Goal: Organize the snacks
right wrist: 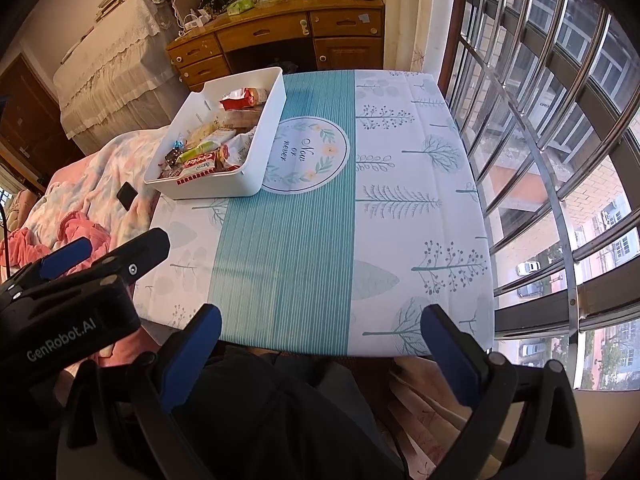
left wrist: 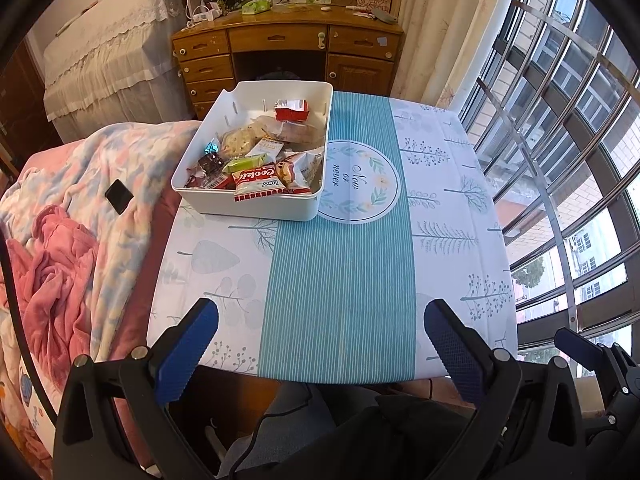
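Left wrist view looks down past the left tool (left wrist: 320, 334), whose two blue-padded fingers (left wrist: 188, 354) stand wide apart with nothing between them, poised above the near edge of the tabletop (left wrist: 336, 280). At the lower right of that view the tip of the right tool (left wrist: 580, 344) shows beside it. From the right wrist camera, the right tool (right wrist: 320, 330) is likewise spread wide and holds nothing, hanging over the near edge, with the left tool's black body just to its left. Below both tools lies the dark clothing of the person's lap (right wrist: 280, 408).

A cloth covers the tabletop: a teal striped band (left wrist: 340, 272) runs down the middle, flanked by white panels printed with trees and leaves, and a round emblem (left wrist: 360, 182) with lettering sits on the band farther away. The white bin (left wrist: 248, 204) stands on the far left part of the tabletop, its right wall overlapping the emblem's edge. The snacks (left wrist: 260, 156) are all inside it, piled loosely: a red-and-white cookie packet (left wrist: 258, 186) leans on the near wall, a green packet (left wrist: 244, 163) lies behind it, and a red packet (left wrist: 292, 110) rests toward the far end.

Left of the tabletop a pink and blue blanket (left wrist: 80, 216) covers a bed, with a small dark flat object (left wrist: 119, 195) lying on it. Beyond stands a wooden desk (left wrist: 288, 48) with drawers, and a barred window (left wrist: 568, 128) fills the right side.
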{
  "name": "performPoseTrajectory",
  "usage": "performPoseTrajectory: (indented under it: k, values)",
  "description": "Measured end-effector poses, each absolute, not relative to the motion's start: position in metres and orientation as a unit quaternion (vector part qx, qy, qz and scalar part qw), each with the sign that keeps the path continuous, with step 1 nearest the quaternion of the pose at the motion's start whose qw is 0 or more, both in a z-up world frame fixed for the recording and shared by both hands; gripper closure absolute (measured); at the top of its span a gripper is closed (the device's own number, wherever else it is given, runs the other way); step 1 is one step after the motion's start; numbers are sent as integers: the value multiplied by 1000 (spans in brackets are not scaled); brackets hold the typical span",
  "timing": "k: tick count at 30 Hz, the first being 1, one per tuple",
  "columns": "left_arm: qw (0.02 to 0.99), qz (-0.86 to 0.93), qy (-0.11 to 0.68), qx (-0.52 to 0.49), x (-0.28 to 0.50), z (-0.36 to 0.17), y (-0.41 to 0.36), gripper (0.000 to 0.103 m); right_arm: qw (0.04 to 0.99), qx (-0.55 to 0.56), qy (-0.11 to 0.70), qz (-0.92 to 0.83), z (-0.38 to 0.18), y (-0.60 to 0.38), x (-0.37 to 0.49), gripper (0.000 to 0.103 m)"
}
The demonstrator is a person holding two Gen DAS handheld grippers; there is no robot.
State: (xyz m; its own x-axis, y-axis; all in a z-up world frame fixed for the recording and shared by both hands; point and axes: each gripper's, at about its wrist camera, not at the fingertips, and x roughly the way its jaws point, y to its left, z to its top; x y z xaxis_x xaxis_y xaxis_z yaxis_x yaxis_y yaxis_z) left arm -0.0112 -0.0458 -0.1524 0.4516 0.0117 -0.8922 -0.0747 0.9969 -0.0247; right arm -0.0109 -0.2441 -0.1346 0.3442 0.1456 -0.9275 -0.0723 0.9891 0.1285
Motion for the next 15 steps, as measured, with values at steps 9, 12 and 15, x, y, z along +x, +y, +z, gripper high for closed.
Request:
performPoseTrajectory:
  k: [9,12,15]
  values:
    - [854,27,519,-32,-14,-152,-53,1,816,31,573,69,-136,-249,-11,2]
    - [855,29,517,-31,-14,-152,-58,1,816,31,573,69,-136,-249,-11,2]
    - [856,30,516,-30,-15,-152,-61,1,816,31,572,70,-137,-250,-11,2]
